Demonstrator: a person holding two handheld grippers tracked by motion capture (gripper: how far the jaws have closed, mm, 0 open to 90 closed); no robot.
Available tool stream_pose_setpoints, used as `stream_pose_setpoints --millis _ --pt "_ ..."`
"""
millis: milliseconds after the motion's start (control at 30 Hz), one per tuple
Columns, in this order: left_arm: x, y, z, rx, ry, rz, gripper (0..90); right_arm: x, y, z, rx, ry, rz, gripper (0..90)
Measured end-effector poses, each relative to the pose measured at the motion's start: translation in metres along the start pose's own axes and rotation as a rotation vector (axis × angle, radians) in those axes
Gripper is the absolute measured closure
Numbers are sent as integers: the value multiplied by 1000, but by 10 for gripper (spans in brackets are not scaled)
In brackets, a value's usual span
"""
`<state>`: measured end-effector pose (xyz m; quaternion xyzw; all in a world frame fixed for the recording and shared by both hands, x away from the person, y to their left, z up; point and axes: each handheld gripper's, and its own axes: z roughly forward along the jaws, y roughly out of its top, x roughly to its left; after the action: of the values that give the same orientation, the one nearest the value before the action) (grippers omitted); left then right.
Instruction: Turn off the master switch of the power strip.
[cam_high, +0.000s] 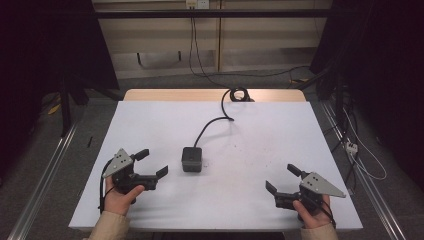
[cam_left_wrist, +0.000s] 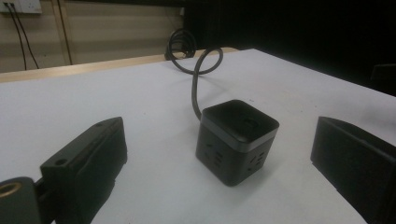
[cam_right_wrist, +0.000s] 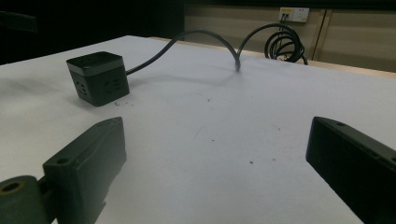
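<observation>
One black socket cube (cam_high: 192, 159) mid-table, cord (cam_high: 215, 121) to far edge, left gripper (cam_high: 153, 163) and right gripper (cam_high: 283, 179) near front corners, jaws apart, bare white table (cam_high: 150, 120) between.

Ahead of your grippers, the socket cube (cam_left_wrist: 237, 140) looks like matt black plastic; the table cover (cam_high: 260, 145) looks smooth, white and speckled.

A socket cube (cam_high: 192, 159) sits on the worktop (cam_high: 150, 120) just right of the left tool (cam_high: 153, 164), well left of the right tool (cam_high: 283, 179), its cord (cam_high: 214, 122) trailing beyond.

Socket cube (cam_high: 192, 159) and cord (cam_high: 214, 121) mid-table, bare white tabletop (cam_high: 260, 150) elsewhere
</observation>
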<state>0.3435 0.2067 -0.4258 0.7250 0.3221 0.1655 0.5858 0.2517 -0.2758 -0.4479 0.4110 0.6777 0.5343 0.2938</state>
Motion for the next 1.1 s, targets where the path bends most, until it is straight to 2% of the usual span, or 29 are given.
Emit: stream_pose_setpoints --millis 400,533,800,867,933,967,1100 --pt "-4 4 14 34 4 5 38 -1 0 0 -1 -4 4 48" --pt "-5 5 16 32 14 2 41 0 -1 1 3 0 2 49" --pt "-4 6 17 25 -4 1 41 1 0 1 0 3 1 49" --pt "-2 7 18 22 -18 -5 41 0 1 2 0 15 1 50" --pt "1 7 17 21 -12 -23 42 -1 0 2 6 12 -2 50" --pt "1 7 17 25 -15 -31 51 -1 0 1 0 6 11 50" --pt "-2 10 17 18 -18 -17 58 2 2 0 -3 11 -8 50"
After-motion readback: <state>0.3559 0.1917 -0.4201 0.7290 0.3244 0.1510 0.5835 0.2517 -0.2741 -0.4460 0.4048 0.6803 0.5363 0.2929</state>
